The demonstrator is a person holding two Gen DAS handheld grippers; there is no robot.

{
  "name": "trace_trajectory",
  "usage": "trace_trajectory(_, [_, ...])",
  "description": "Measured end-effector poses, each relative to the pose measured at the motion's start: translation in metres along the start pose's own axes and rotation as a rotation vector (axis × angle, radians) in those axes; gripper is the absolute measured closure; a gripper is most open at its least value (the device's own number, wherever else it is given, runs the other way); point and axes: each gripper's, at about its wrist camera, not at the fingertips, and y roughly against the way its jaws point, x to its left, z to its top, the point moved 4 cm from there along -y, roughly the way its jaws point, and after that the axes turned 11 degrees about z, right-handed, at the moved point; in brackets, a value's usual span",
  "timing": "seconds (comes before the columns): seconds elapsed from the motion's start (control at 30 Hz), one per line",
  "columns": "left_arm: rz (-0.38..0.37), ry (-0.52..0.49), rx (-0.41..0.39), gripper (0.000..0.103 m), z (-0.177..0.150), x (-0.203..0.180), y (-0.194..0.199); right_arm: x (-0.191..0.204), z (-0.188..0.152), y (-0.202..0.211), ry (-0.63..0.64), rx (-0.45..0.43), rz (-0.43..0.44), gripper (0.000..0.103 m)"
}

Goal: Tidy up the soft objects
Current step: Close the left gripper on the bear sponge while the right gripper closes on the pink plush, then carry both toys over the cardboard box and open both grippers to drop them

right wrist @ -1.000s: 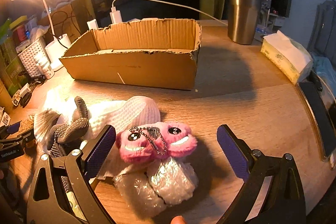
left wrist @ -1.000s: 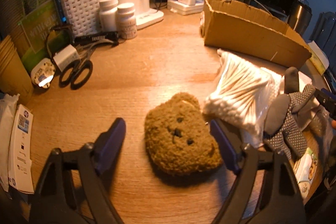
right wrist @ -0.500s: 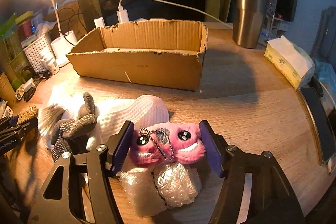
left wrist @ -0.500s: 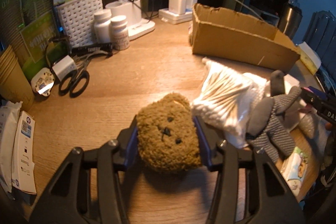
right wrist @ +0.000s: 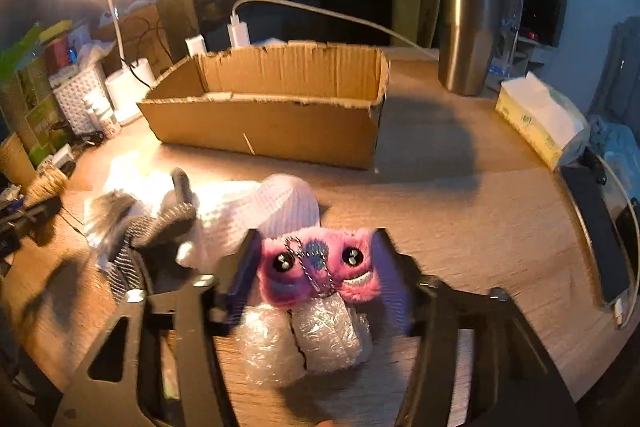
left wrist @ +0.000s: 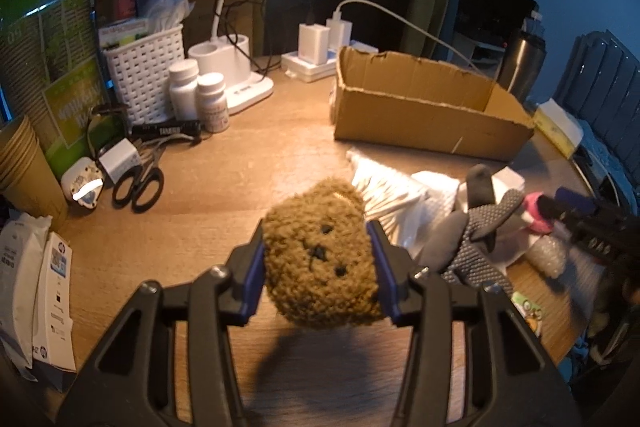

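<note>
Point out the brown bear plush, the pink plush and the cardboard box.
brown bear plush (left wrist: 320, 255): left wrist view, on its face.
pink plush (right wrist: 316, 267): right wrist view, between its eyes.
cardboard box (right wrist: 264, 127): right wrist view, on its near outer wall.

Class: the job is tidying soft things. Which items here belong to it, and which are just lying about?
Job: brown plush bear, pink plush toy, grey glove, white cloth, cardboard box.
Lying about: scissors, pill bottles, steel tumbler, tissue pack.

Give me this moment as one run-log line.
left tool: shut on brown bear plush | right tool: shut on pink plush | cardboard box: empty
</note>
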Motion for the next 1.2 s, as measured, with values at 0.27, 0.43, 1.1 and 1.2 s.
trace_trajectory(0.27, [-0.032,-0.014,-0.043,0.055,0.012,-0.010,0.017,0.000,-0.006,-0.018,-0.009,0.037,0.042,0.034])
trace_trajectory(0.43, [-0.056,-0.033,-0.070,0.055,0.022,-0.020,0.024,0.003,-0.002,-0.014,0.025,0.026,0.044,0.045])
trace_trajectory(1.1, [-0.171,-0.115,-0.252,0.055,0.064,-0.058,0.075,0.020,0.042,0.064,0.091,-0.154,0.015,0.047])
trace_trajectory(1.2, [-0.180,-0.128,-0.273,0.055,0.070,-0.061,0.080,0.025,0.051,0.076,0.104,-0.181,0.010,0.047])
